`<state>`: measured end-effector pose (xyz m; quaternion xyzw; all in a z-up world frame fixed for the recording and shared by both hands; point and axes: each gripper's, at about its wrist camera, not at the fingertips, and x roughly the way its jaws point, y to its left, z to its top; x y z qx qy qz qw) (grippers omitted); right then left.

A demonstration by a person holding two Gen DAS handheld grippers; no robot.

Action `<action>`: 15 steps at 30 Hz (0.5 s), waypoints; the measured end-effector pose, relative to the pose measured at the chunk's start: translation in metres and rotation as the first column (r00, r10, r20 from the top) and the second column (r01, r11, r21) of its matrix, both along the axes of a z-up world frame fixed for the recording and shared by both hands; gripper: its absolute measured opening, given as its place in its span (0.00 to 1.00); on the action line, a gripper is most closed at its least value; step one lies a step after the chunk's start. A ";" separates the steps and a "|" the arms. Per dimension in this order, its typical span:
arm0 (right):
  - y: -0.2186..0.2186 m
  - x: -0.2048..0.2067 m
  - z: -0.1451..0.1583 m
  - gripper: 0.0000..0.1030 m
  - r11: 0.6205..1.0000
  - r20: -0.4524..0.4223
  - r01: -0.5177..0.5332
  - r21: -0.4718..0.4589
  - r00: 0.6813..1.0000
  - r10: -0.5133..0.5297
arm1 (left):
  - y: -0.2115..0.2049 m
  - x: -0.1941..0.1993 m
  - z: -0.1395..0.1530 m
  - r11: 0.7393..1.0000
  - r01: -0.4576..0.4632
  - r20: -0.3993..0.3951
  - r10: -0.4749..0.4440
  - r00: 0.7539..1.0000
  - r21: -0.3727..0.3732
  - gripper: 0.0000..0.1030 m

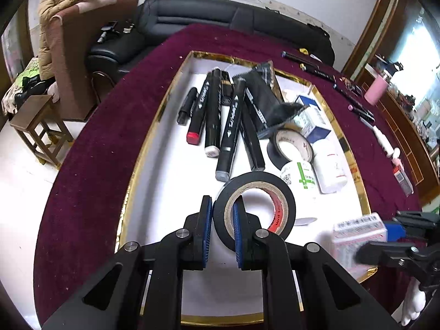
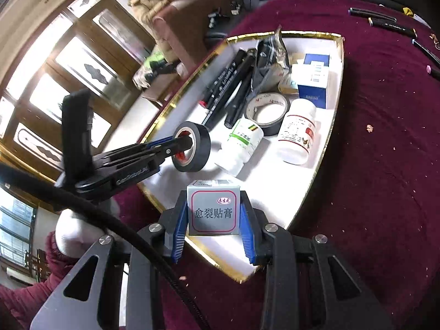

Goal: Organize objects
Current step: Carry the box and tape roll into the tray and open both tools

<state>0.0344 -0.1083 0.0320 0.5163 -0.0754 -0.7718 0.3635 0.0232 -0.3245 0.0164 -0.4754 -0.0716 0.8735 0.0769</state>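
Note:
A black tape roll (image 1: 287,200) hangs just above the white, gold-rimmed tray (image 1: 170,192). My left gripper (image 1: 222,206) is shut on its wall, one finger inside the core and one outside. The right wrist view shows the same roll (image 2: 202,143) held over the tray's (image 2: 275,189) near-left part by the left gripper (image 2: 184,139). My right gripper (image 2: 213,207) is shut on a small grey box (image 2: 213,214) with red-framed print, at the tray's near edge. In the left wrist view that box (image 1: 354,233) and the right gripper (image 1: 381,240) look blurred at the tray's right corner.
In the tray lie several black markers (image 1: 211,110), a black pouch (image 1: 264,93), a second tape roll (image 1: 293,145), two white bottles (image 2: 298,132), and a blue-and-white box (image 2: 315,82). Pens (image 1: 324,73) lie on the maroon cloth (image 2: 385,165). A person (image 1: 59,8) sits beyond the table.

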 end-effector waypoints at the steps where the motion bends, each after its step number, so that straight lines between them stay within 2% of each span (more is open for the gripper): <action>1: -0.006 -0.002 0.000 0.32 1.000 0.001 0.005 0.010 1.000 -0.005 | -0.002 -0.001 0.000 1.000 0.002 0.002 -0.002 1.000 0.004 0.12; 8: -0.008 -0.016 -0.008 0.33 0.996 -0.004 0.067 0.051 0.998 -0.066 | -0.012 -0.002 -0.002 0.997 -0.002 -0.002 0.002 1.000 0.081 0.17; 13: -0.003 -0.018 -0.005 0.39 0.995 -0.003 0.093 0.043 0.996 -0.093 | -0.012 -0.002 0.003 0.988 0.017 -0.007 -0.016 1.000 0.155 0.37; 15: 0.001 -0.018 0.000 0.39 0.994 -0.007 0.102 0.028 0.995 -0.101 | -0.012 -0.001 0.006 0.985 0.016 -0.014 -0.014 1.000 0.170 0.41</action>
